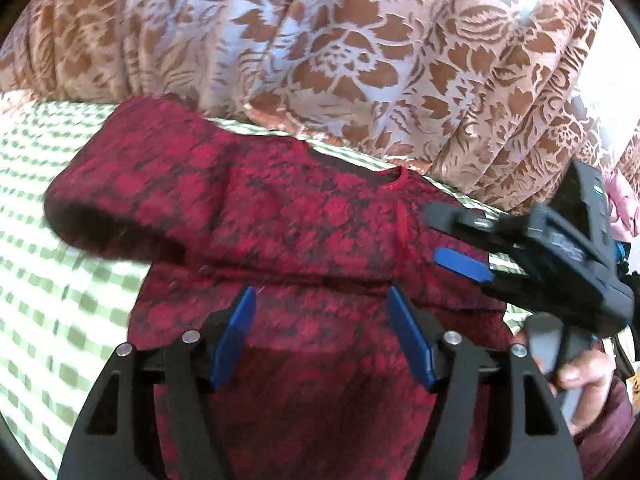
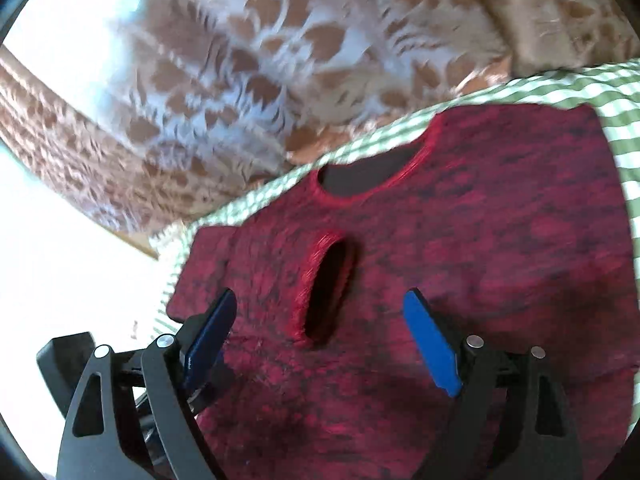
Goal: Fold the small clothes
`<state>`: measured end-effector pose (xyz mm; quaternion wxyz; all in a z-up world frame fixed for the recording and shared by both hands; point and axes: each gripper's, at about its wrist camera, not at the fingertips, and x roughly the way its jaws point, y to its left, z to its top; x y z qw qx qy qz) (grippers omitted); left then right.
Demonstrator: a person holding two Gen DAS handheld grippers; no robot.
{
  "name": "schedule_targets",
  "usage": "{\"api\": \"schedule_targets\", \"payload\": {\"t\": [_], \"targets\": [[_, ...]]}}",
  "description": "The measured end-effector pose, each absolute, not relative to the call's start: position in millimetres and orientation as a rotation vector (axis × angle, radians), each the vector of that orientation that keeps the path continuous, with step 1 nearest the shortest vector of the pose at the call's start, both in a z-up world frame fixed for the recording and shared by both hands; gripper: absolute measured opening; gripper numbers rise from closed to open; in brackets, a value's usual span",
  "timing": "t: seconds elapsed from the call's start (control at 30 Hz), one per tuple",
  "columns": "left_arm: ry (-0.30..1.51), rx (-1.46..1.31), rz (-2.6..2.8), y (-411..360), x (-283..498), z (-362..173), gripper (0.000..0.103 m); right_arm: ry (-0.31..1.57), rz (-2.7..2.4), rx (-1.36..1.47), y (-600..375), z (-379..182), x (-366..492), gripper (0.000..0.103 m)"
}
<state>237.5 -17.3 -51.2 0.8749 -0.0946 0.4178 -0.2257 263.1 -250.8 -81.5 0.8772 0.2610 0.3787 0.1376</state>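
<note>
Red top [image 1: 304,232] lies flat on the green checked sheet [image 1: 48,208], one sleeve folded over the chest, neckline toward the flowered curtain [image 1: 320,52]. My left claw [image 1: 322,336] hangs over its lower half, blue pads apart, gripping nothing. My right claw [image 2: 320,340] is above the chest, pads spread wide, empty. My hand [image 1: 576,372] holds its handle.

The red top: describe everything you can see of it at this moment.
The red top is a small garment of dark red fabric with a blackish mottled print. It has a round neckline edged in brighter red and a red-edged slit below it. It lies spread on the green checked sheet, one sleeve folded across its chest. Both the left gripper and right gripper hang open above it; neither holds it.
</note>
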Motion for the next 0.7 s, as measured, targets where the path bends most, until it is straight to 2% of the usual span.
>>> {"api": "schedule_targets", "payload": {"t": [0.03,0.1,0.17,0.23,0.33,0.53,0.7], "targets": [[0.874,-0.206,-0.46,-11.8,234.6,-53.1,0.068,0.807,0.294,0.529,-241.6,-85.2,267.7,0.07],[0.883,-0.229,-0.433,2.4,228.0,-58.8,0.067,0.86,0.302,0.509,-221.8,-95.5,281.1,0.062],[0.896,-0.253,-0.404,13.8,224.1,-65.1,0.066,0.877,0.254,0.445,-205.9,-101.2,291.1,0.045],[0.906,-0.284,-0.378,27.5,219.7,-70.0,0.066,0.875,0.223,0.411,-198.0,-100.5,294.5,0.022],[0.906,-0.326,-0.341,46.5,214.4,-74.4,0.066,0.825,0.225,0.372,-192.3,-77.2,285.1,0.014],[0.915,-0.361,-0.307,62.7,209.4,-82.5,0.066,0.655,0.253,0.311,-209.9,-10.6,242.1,0.014],[0.917,-0.354,-0.3,61.4,205.7,-85.0,0.066,0.609,0.162,0.325,-262.0,1.4,218.6,0.013]]}}
